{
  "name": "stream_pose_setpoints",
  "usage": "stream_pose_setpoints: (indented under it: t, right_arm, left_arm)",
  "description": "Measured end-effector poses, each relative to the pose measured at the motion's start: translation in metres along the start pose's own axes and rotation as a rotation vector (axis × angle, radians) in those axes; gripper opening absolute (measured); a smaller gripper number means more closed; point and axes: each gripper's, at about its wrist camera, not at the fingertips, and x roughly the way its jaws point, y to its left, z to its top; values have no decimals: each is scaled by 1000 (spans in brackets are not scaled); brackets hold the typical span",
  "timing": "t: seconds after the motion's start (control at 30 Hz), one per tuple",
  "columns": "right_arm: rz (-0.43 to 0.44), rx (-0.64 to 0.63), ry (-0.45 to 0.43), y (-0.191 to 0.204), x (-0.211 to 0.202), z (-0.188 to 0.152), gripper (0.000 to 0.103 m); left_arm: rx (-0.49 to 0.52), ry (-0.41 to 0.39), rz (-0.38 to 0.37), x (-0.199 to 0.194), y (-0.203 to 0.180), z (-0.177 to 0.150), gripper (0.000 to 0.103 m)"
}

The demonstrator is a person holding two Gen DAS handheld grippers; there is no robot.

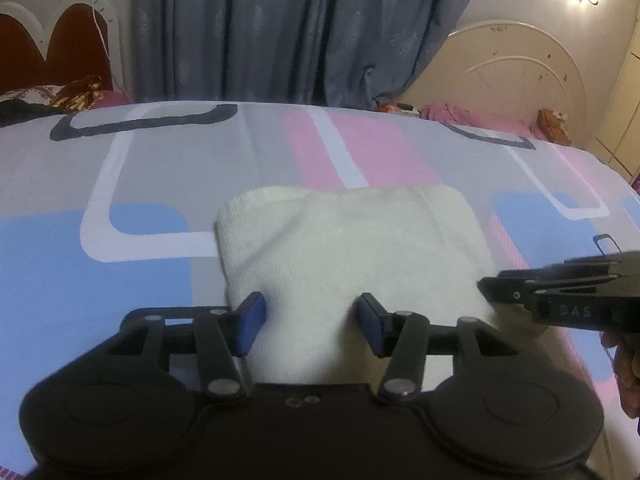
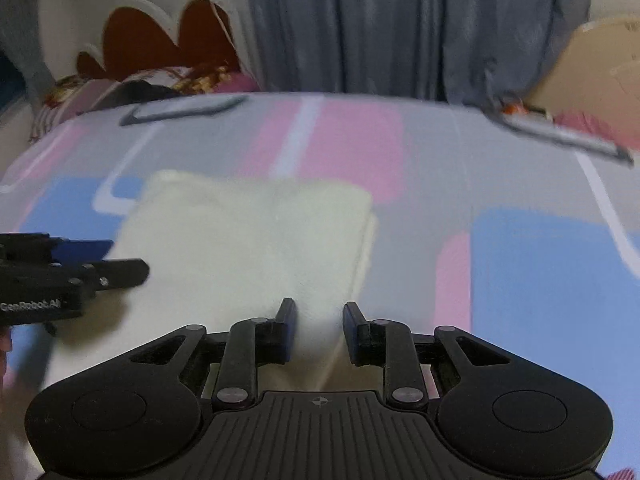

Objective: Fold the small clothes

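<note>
A folded white knit garment (image 1: 344, 248) lies flat on the patterned bed sheet (image 1: 80, 272). It also shows in the right wrist view (image 2: 248, 240). My left gripper (image 1: 312, 322) is open, its blue pads over the garment's near edge, holding nothing. My right gripper (image 2: 320, 330) is open over the garment's near right part, also empty. The right gripper shows from the side in the left wrist view (image 1: 492, 288), at the garment's right edge. The left gripper shows in the right wrist view (image 2: 116, 260), at the garment's left edge.
The bed sheet (image 2: 520, 280) has grey, pink, blue and white blocks. Grey curtains (image 1: 300, 28) hang behind the bed. A red and white headboard (image 1: 60, 44) stands far left, a cream headboard (image 1: 520, 72) far right. Pink bedding and pillows (image 1: 60, 94) lie at the far edge.
</note>
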Motion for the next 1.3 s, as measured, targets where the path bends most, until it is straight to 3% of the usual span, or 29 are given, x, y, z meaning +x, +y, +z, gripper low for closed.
stream_pose_setpoints:
  t: [0.17,0.23,0.27,0.43,0.6,0.8,1.0,1.13,1.3]
  right_arm:
    - [-1,12,-31,0,-21,-2,25]
    - [27,-5,-71,4,-42,-7,25]
    - [47,-18,-82,7,-54,-11,25]
    - [88,-103,-45,32,-79,-49,25]
    - [30,-133,77,44,-55,-77,25]
    - [56,-88,72,34,-54,-82,26]
    - [88,-97,39,35,-77,-86,26]
    - [71,-120,88,36,-64,-96,26]
    - [110,-89,49,35,-77,-88,26]
  left_arm:
    - [58,-13,55,-21,-8,-5,52]
    - [59,-33,71,-39,-12,-17,68]
    - [54,-43,74,-46,-13,-25,69]
    - [44,-7,123,-62,-14,-66,62]
    - [12,26,144,-66,-15,-84,63]
    - [-21,25,161,-73,-16,-97,63]
    - [-48,30,179,-88,-20,-109,63]
    - [-63,44,199,-87,-22,-115,63]
    - [-26,52,233,-90,-32,-111,62]
